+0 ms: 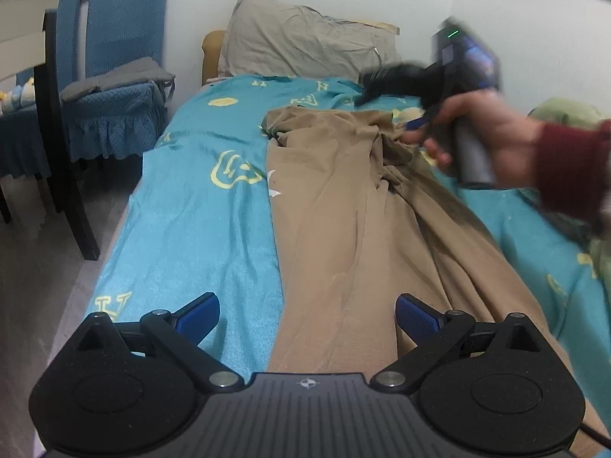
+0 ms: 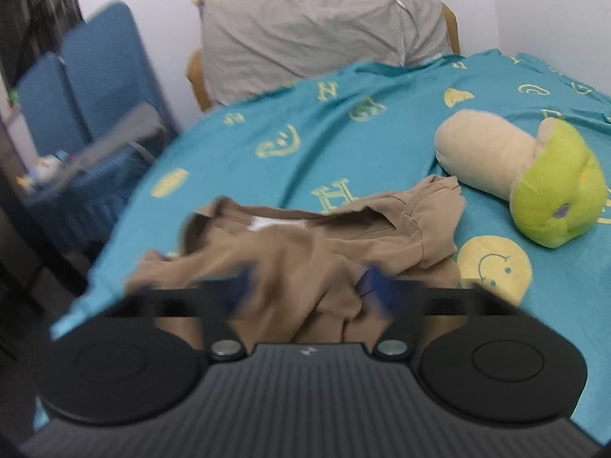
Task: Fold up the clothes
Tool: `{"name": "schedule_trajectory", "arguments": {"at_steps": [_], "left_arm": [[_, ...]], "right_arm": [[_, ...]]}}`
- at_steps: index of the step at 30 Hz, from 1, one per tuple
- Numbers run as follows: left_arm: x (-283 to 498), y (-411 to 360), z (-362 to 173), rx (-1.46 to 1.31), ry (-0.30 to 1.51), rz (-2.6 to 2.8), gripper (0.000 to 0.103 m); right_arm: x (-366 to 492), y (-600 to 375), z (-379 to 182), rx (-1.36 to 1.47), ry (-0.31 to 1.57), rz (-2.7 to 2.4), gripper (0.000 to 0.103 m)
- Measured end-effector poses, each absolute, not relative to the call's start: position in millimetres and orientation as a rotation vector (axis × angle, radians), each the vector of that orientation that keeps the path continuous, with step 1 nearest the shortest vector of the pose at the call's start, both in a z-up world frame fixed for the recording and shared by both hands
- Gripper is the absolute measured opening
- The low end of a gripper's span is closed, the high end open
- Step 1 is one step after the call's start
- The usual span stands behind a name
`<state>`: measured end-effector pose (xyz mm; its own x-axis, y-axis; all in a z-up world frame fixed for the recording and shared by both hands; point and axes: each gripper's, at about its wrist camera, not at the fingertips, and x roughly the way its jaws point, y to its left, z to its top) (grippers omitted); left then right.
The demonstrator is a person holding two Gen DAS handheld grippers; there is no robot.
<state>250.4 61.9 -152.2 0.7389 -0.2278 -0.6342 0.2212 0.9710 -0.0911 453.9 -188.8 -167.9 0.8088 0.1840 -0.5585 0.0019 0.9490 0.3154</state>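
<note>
Tan trousers (image 1: 343, 206) lie lengthwise down the middle of the bed, on the turquoise bedspread (image 1: 198, 198) printed with yellow letters and smiley faces; their long axis runs from the near end under the left gripper (image 1: 307, 318) away toward the grey pillow (image 1: 305, 42) at the wall. The far end, apparently the waistband with a white label showing in the right wrist view, is bunched and rumpled, while the near stretch lies fairly flat.

Left gripper's jaws stand wide apart and hold nothing; the cloth sits directly below and ahead of them, its left edge running up between the two blue pads (image 1: 202, 315). Right gripper (image 2: 305, 292), carried in a hand (image 1: 485, 129) with a dark red sleeve, hovers over the bunched far end; its jaws are spread wide, blurred, with cloth seen between them but none gripped. By this judgement the right hand is the nearer one to the crumpled end, the left to the near end.

Open bedspread to the left of the garment gives room for smoothing or folding across; beyond it the bed edge drops to the floor beside the blue chairs (image 1: 114, 76). On the other side a plush toy (image 2: 534, 175) lies near the far end and narrows the space there.
</note>
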Motion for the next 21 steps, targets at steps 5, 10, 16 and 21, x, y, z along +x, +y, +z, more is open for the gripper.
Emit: {"name": "schedule_trajectory", "arguments": {"at_steps": [5,10,16,21], "left_arm": [[242,61,-140,-0.021,0.681,-0.225,0.1],[224,60,-122,-0.041,0.647,-0.206,0.1],[190,57,-107,-0.024,0.641,-0.195,0.1],[156,68,-99,-0.045,0.687,-0.183,0.099]], "right_arm": [[368,-192,-128,0.332,0.618,0.141,0.103],[254,-187,-94,0.296,0.599,0.139,0.103],[126,-180,-76,0.224,0.553,0.153,0.103],[66,-200,-76,0.275,0.539,0.087,0.103]]}}
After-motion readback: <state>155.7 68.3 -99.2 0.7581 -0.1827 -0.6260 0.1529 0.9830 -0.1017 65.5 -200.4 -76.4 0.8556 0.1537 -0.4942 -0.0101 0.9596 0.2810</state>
